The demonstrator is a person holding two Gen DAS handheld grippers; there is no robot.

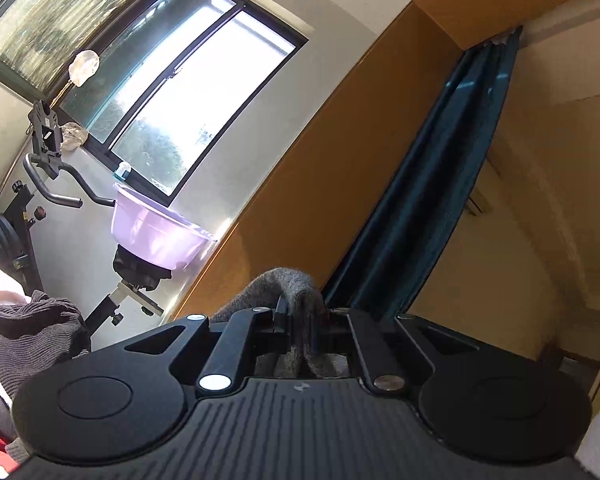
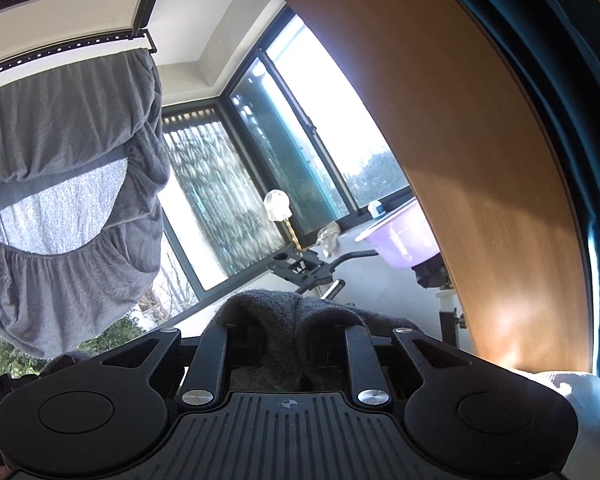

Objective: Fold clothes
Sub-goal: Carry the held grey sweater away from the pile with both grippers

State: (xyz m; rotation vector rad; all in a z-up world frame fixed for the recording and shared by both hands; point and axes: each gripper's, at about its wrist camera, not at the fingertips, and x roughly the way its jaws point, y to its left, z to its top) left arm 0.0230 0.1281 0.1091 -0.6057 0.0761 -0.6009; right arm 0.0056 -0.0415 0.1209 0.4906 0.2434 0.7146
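Currently both tongs are raised and point roughly level toward the windowed end of the room. Left tongs (image 1: 300, 316): jaws closed on a fold of the grey knit garment (image 1: 288, 284), which bunches up over the fingertips and hangs down between the linkage bars. More of a ribbed grey knit lies at the left edge of the left wrist view, beside a pale surface; whether it is the same piece I cannot tell. Right tongs (image 2: 284, 320): jaws nearly together, clamped on a thicker hump of grey knit fabric (image 2: 276, 308) that drapes over both fingertips and spreads to the right. Background, left wrist view: lilac basin (image 1: 160, 232) perched on the seat of an exercise bike (image 1: 52, 184), window (image 1: 204, 96) behind, orange-brown panel (image 1: 340, 168), dark teal curtain (image 1: 432, 184). Right wrist view: grey sheet (image 2: 68, 184) hangs from a ceiling drying rack (image 2: 80, 36).
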